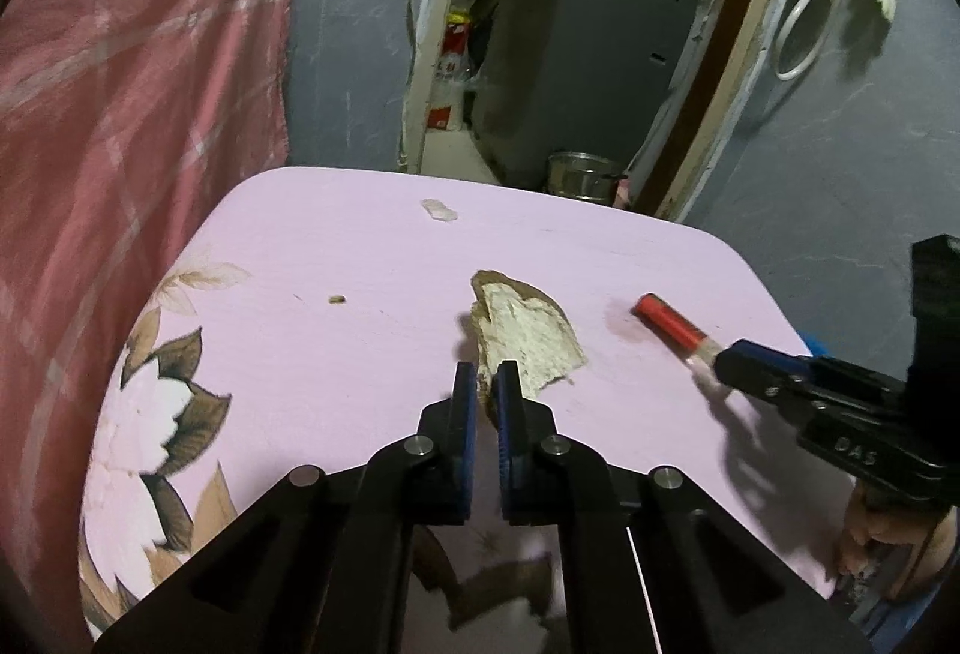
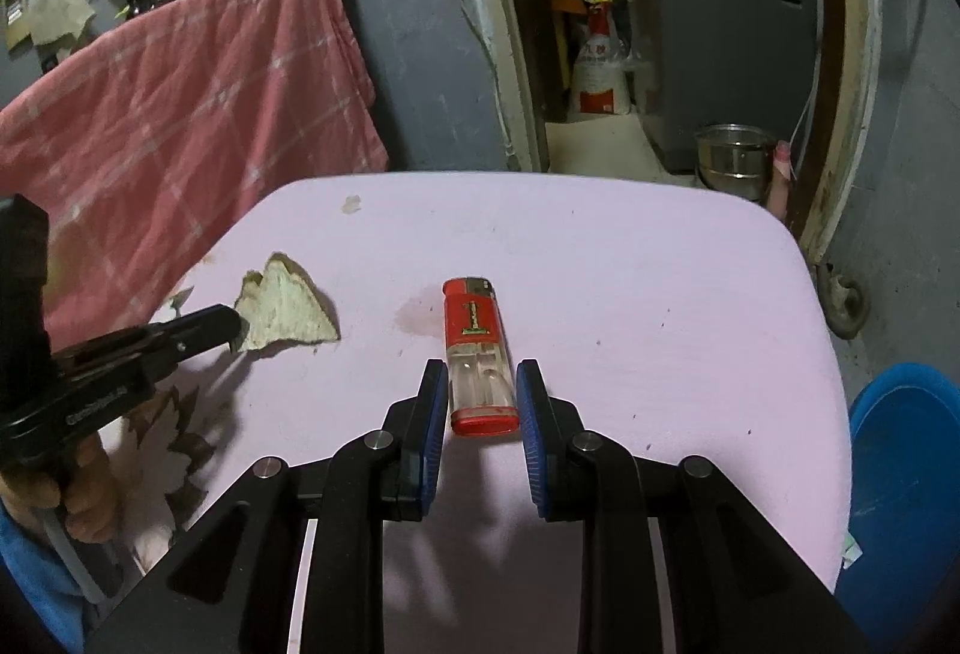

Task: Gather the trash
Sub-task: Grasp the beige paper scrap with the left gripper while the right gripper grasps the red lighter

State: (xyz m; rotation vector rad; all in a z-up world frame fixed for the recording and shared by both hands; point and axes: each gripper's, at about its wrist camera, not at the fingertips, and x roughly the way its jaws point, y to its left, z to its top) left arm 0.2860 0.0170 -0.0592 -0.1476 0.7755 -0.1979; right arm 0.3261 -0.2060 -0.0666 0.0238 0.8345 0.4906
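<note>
My left gripper (image 1: 487,375) is clamped on the near edge of the bread scrap (image 1: 528,333); contact is hidden behind the pads. Only the right view shows my right gripper (image 2: 482,390) apart, straddling the lighter's (image 2: 479,354) clear base, and the blue bin (image 2: 900,486) right of the pink table (image 2: 660,294).

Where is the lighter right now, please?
The lighter lies on the pink table, its clear end between the open right gripper's fingers, right of the bread.
</note>
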